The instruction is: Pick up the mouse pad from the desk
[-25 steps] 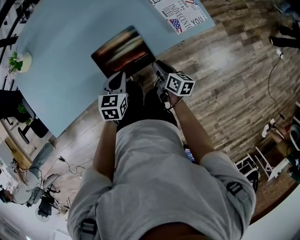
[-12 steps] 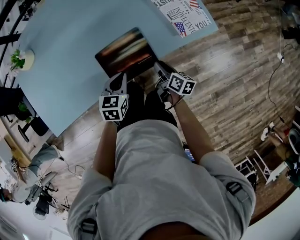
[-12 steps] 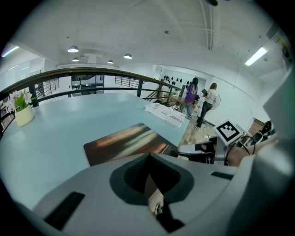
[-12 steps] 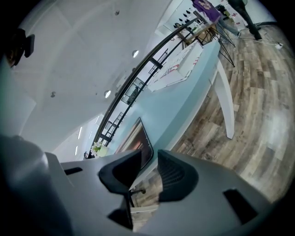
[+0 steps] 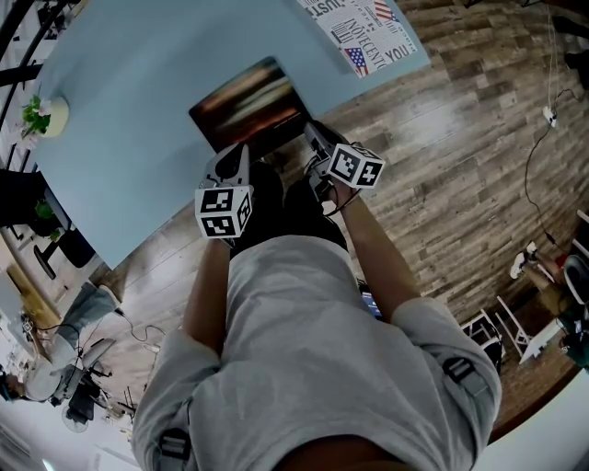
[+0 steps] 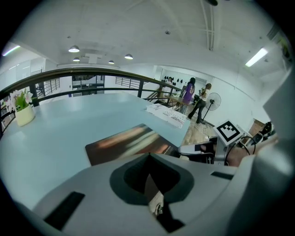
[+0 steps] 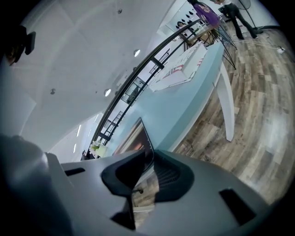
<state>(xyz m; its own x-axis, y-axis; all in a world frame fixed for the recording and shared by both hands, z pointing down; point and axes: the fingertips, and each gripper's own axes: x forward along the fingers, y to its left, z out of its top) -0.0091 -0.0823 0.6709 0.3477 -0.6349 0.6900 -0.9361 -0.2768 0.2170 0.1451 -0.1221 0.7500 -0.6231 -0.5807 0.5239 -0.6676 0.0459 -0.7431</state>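
A dark mouse pad (image 5: 247, 99) lies at the near edge of a pale blue desk (image 5: 138, 110); the right hand-held gripper (image 5: 313, 135) is clenched on the pad's near right corner, and the pad's thin edge runs in between its jaws; the left hand-held gripper (image 5: 234, 155) hovers just short of the pad's near side, jaws pressed together with nothing between them; printed sheets (image 5: 363, 23) lie on the desk's far corner.
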